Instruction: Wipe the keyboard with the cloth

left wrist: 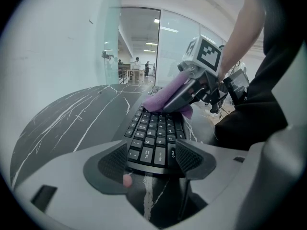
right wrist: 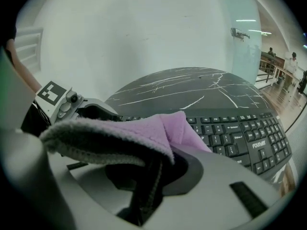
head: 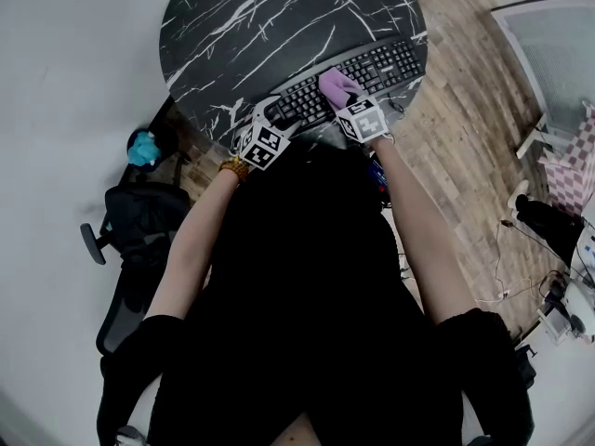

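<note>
Purple cloth (right wrist: 158, 128), clamped in the right gripper's (right wrist: 160, 169) jaws, lies on the black keyboard (right wrist: 240, 133) near its middle. Left gripper (left wrist: 151, 158) jaws grip the keyboard's end. It sits at the marbled table's (head: 251, 17) near edge, and 1 office chair (head: 130, 221) stands beside.

Keyboard (right wrist: 240, 133): brand print "FOUN…", remainder unclear.

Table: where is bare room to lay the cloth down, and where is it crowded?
Bare: the table beyond the keyboard, up to its far rim. Crowded: the near edge, where the left gripper grips the keyboard's end and the right gripper holds the cloth on the keys.
</note>
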`<state>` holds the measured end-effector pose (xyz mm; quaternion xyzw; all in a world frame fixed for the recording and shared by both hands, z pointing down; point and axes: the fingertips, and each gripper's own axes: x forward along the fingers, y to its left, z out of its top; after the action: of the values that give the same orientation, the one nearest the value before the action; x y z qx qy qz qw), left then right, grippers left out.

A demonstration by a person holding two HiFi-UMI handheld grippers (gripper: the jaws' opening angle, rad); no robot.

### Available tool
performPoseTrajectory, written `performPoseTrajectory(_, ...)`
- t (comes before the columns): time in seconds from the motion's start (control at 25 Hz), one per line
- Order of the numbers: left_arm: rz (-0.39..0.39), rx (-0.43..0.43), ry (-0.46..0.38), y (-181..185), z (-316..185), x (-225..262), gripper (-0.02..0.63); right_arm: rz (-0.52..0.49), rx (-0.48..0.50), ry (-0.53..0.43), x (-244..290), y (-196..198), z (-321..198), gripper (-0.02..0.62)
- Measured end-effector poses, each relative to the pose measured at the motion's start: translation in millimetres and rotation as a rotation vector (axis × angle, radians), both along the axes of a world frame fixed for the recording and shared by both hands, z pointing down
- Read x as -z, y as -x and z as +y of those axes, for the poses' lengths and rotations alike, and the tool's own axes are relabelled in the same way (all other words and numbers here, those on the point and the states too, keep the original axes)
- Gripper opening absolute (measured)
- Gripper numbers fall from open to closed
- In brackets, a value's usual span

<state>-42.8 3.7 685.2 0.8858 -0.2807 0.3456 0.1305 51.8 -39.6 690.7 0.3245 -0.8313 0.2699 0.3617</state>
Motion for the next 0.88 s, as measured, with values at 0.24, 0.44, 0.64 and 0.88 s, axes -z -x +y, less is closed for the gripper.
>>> performPoseTrajectory(0.24, -0.002, 0.0, 0.0, 0, 0, 0, 0.302, 0.003, 0.023, -0.001, 0, 5, 3, 0.077)
performPoseTrajectory(0.44, -0.002, 0.0, 0.001, 0, 0, 1, 0.302, 0.008, 0.085, 0.011, -4, 14, 10, 0.076)
performPoseTrajectory(0.64, 0.001, -0.002, -0.002, 0, 0, 1, 0.302, 0.003, 0.103, 0.022, -8, 22, 15, 0.077)
performPoseTrajectory(0.88, 0.0, -0.006, -0.003, 0, 0, 1, 0.302, -0.011, 0.128, 0.04, 1, 27, 18, 0.077)
